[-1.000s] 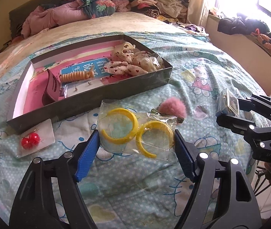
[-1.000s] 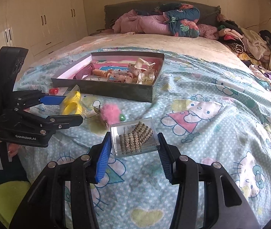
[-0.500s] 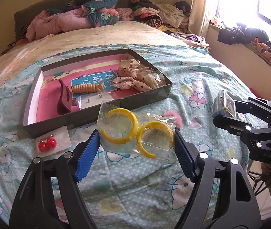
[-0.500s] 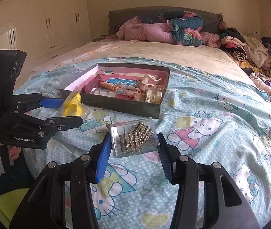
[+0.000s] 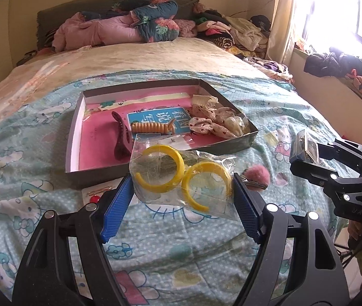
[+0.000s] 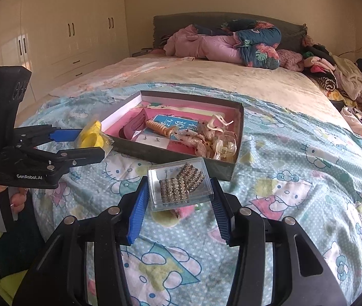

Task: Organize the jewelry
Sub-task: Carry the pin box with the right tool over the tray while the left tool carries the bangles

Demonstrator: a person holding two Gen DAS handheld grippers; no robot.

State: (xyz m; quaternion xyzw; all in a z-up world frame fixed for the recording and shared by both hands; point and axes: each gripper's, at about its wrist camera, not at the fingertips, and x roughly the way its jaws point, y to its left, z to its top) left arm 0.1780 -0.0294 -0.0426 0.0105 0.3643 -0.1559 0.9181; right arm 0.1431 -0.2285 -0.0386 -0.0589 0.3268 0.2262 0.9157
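The left gripper (image 5: pixel 182 193) pinches a clear bag of yellow hoops (image 5: pixel 181 176) by its two side edges, its jaws spread wide with the thin plastic stretched between them. The right gripper (image 6: pixel 178 199) clamps a small clear case (image 6: pixel 179 182) holding a beaded band, a blue pad on each short side. Both loads hang in the air above the bedspread (image 6: pixel 295 191), near the front wall of the open box (image 5: pixel 232 149), which sits farther up the bed and already holds a dark hair clip (image 5: pixel 121 137), an orange coil (image 5: pixel 150 127) and a heap of patterned pieces at its right end.

The bag is probably the weaker hold: the plastic is slick and limp, and the hoops weigh on its middle, so a quick swing or a tilt could let an edge slide off a pad and drop it short of the box. The case is hard and smooth, held only on narrow faces; it could twist or pop out if the squeeze eases.

The two grippers are close side by side, so aiming for the same bare pink patch could knock them together. A low pass could also catch the front wall and shove the box. A pink pompom (image 5: pixel 257 174) and a card of red beads (image 5: pixel 94 196) lie underneath, easy to bury.
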